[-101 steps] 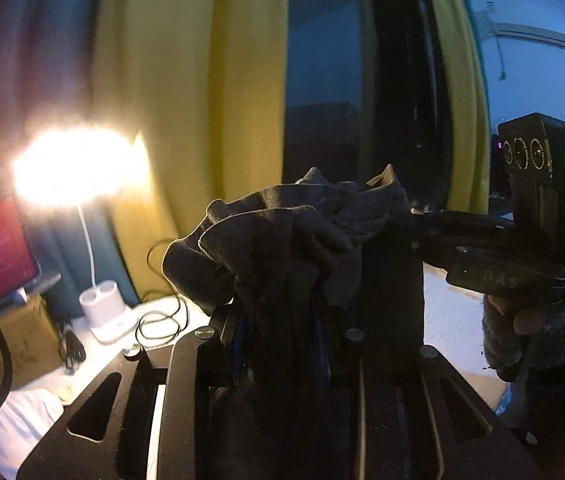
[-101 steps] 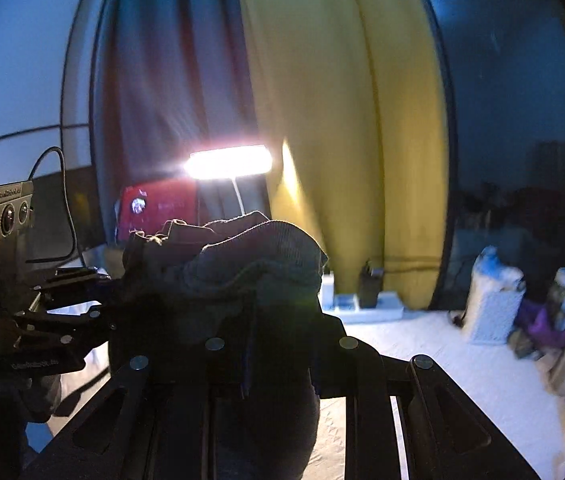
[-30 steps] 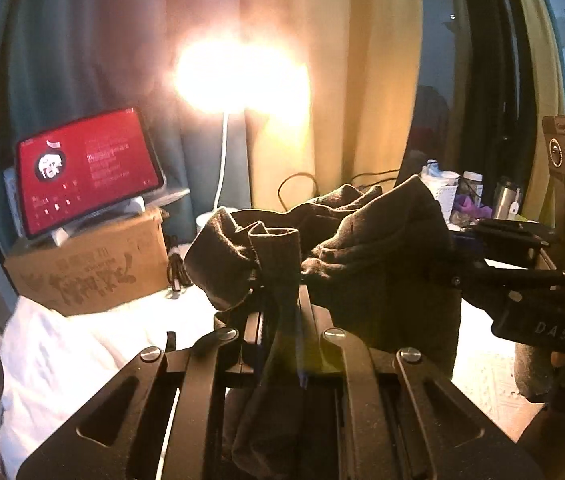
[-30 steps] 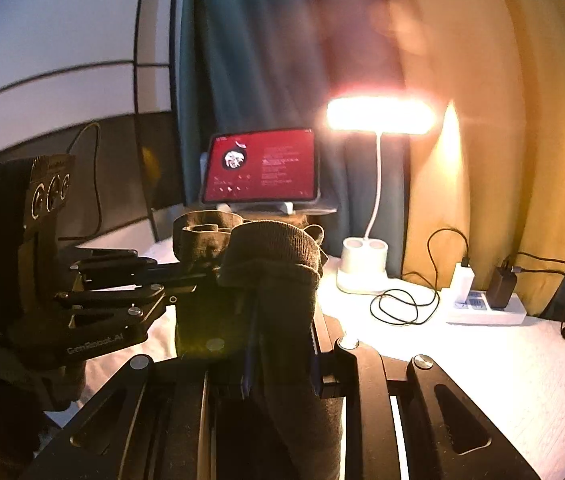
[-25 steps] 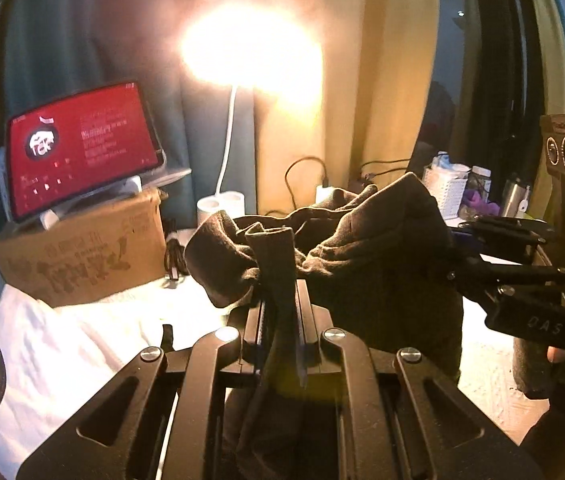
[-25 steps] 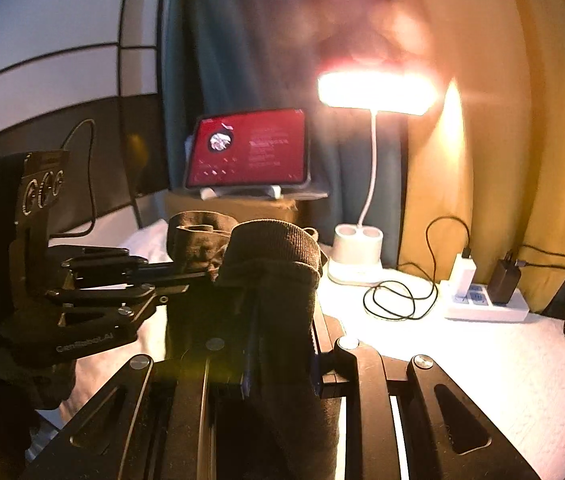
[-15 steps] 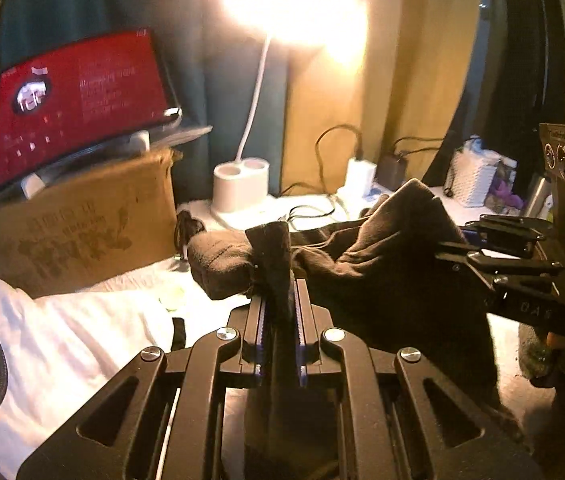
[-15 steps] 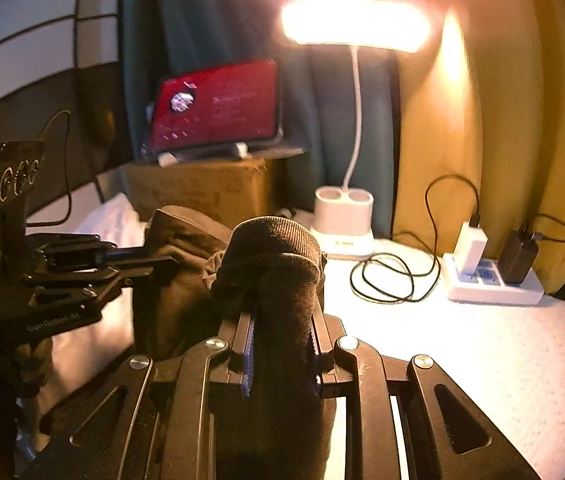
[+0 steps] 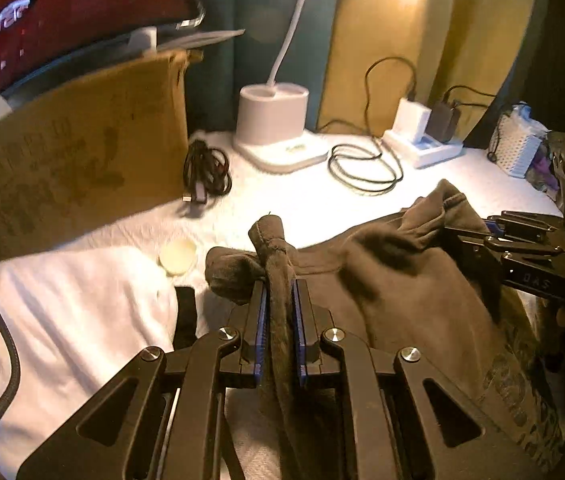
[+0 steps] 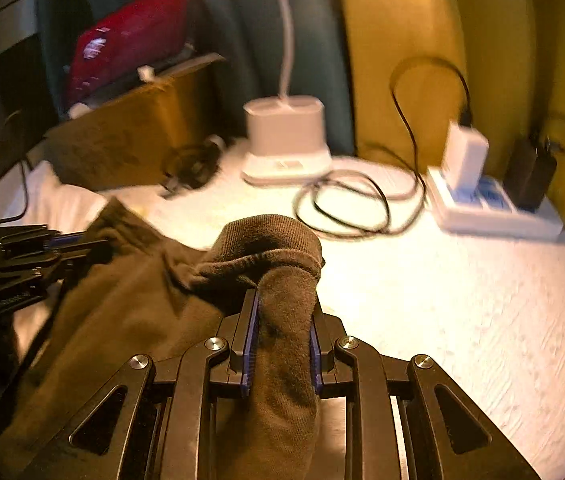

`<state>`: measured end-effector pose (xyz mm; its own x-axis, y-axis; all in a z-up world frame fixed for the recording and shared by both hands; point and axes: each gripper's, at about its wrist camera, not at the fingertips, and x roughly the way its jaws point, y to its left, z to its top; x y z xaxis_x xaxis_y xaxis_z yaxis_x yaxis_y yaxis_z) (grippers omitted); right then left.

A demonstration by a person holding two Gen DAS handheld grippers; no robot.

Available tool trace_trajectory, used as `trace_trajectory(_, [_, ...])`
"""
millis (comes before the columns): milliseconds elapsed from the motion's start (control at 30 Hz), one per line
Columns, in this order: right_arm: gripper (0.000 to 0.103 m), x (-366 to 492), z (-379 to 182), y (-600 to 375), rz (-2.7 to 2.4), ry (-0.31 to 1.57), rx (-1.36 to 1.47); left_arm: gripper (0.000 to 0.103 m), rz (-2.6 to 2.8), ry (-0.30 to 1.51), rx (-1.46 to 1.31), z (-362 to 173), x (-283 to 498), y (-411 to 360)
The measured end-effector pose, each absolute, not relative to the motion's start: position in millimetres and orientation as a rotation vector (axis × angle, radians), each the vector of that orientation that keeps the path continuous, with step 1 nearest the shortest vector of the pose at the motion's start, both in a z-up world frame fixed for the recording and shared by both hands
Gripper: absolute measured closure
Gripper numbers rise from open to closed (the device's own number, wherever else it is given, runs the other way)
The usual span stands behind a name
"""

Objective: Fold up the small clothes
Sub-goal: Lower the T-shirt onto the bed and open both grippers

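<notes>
Garment [image 9: 402, 292] dropping from mid-air toward white bedding [image 9: 62, 320] | left gripper [image 9: 278, 300] and right gripper [image 10: 282, 320] both clamped on it (hems pinched) | lay-flat looks next

A white textured surface [image 10: 462, 312] lies under warm lamplight. Behind it hang a teal curtain [image 9: 258, 12] and a yellow curtain [image 10: 410, 40]. A white lamp base [image 9: 272, 118] stands beside a cardboard box [image 9: 74, 140] bearing a red-screened tablet [image 9: 62, 12].

Dark brown garment [image 9: 410, 292] with pale printed lettering at lower right; white tablecloth [image 10: 462, 292]; red-screened tablet [image 9: 62, 28] upper left; yellow curtain [image 10: 406, 60]; brown cardboard box [image 9: 66, 156].
</notes>
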<state>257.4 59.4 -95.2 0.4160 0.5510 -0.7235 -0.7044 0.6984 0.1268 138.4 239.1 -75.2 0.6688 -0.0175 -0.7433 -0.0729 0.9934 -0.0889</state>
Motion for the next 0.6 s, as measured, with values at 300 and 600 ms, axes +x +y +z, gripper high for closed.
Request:
trace_trajectory(300, [0.053,274.3,-108.6,37.8,0.745,0.884,-0.138,0.088,0.043,0.803,-0.115,-52.0,131.1,226.6])
trace_trajectory(600, [0.052,274.1,-103.6,20.1,0.700,0.877,-0.123,0.049,-0.107,0.836,-0.096,-62.5,152.6,185.8])
